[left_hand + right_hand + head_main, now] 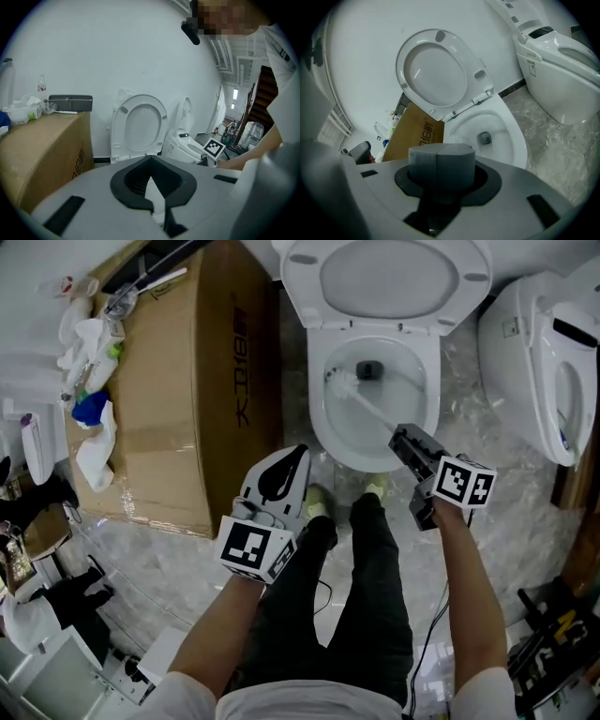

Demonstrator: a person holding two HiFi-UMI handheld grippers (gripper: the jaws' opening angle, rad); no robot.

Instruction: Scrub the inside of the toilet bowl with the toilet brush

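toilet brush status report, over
Right claw shut on toilet brush, head inside toilet bowl. Left claw shut, empty, clear of the bowl. Nothing blocking.

The toilet bowl (431, 390) is found directly ahead of the right tongs (397, 436), and its raised lid (389, 277) is propped behind it. The toilet brush (367, 404) is gripped in the right tongs and is angled forward and leftward into the bowl, with its head laid near the bowl's left inner wall, beside the drain (368, 369). The left tongs (298, 454) are placed left of the right tongs, outside the bowl and before its front rim. A cardboard box (187, 381) is set on the floor (464, 371) left of the left tongs, with rags (89, 343) heaped along its far left side. A second toilet (544, 371) is placed right of the right tongs.
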